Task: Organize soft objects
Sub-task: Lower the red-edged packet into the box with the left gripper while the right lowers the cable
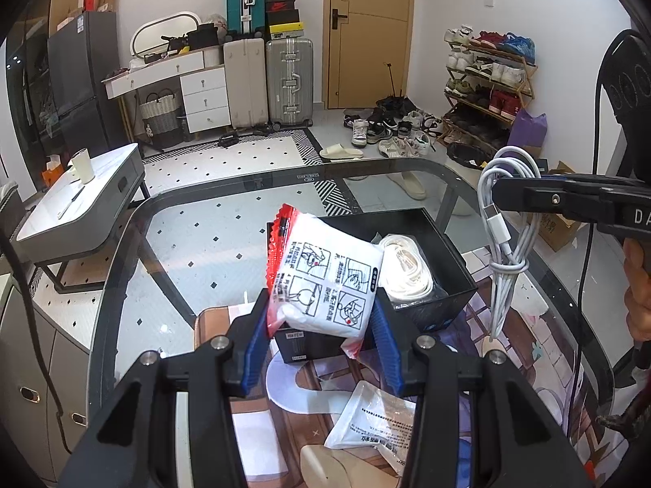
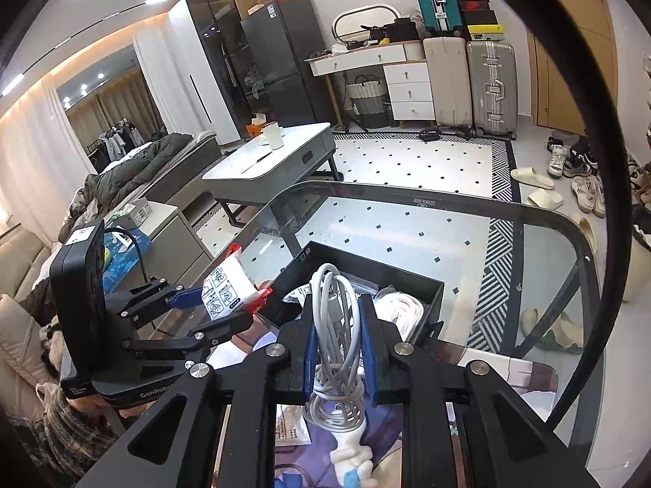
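- The left gripper (image 1: 321, 321) pointed forward and down, its blue pads (image 1: 255, 349) clamped on a white packet (image 1: 325, 280).
- The right gripper (image 2: 337, 349) pointed forward and down, jaws closed on a coiled white cable (image 2: 335, 325).
- The grippers stood side by side.

Both grippers are black, angular frames with round silver screws at the joints and ribbed blue pads inside the fingers. The left gripper (image 1: 321, 317) shows 2 blue pads; in the right wrist view its grey base at 8 o'clock reads "GenRobo". The right gripper (image 2: 337, 349) carries a black cable. A dark patterned knit sleeve (image 2: 69, 435) shows at 7 o'clock.
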`<state>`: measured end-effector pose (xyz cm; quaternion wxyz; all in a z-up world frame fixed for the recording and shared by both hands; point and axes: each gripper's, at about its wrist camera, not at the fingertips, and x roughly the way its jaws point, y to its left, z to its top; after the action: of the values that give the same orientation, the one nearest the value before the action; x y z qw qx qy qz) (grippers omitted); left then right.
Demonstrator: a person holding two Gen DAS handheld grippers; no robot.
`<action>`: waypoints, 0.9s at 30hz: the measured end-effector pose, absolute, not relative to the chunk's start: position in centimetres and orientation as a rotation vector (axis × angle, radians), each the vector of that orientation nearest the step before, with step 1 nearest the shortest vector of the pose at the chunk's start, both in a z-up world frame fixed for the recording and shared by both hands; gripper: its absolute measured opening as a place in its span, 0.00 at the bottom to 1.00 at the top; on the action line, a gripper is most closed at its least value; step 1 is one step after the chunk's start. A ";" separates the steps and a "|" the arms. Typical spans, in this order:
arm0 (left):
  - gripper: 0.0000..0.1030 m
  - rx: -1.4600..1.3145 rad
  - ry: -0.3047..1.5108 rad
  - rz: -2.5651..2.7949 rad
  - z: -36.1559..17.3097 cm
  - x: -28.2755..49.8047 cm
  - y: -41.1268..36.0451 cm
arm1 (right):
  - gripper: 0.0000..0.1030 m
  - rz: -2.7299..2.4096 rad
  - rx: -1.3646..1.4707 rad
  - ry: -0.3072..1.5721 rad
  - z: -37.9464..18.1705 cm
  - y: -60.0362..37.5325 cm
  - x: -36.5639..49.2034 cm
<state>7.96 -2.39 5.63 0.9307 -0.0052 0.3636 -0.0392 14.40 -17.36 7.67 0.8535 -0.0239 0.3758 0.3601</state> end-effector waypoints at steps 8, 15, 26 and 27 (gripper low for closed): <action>0.44 0.003 0.737 -0.086 6.0 8.9 -2.7 | 0.18 0.745 -0.035 0.790 7.7 -17.3 14.8; 0.44 -0.004 0.741 -0.094 6.1 9.7 -2.8 | 0.18 0.719 -0.036 0.790 7.8 -17.0 15.5; 0.44 0.002 0.739 -0.091 6.6 11.0 -3.0 | 0.18 0.704 -0.028 0.807 7.6 -16.2 16.7; 0.44 0.005 0.740 -0.090 6.6 11.2 -3.1 | 0.18 0.703 -0.031 0.809 7.5 -16.1 16.8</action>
<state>11.21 -3.07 6.61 0.9313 0.0026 0.3615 -0.0440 16.80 -16.07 7.54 0.8596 -0.0150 0.3855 0.3350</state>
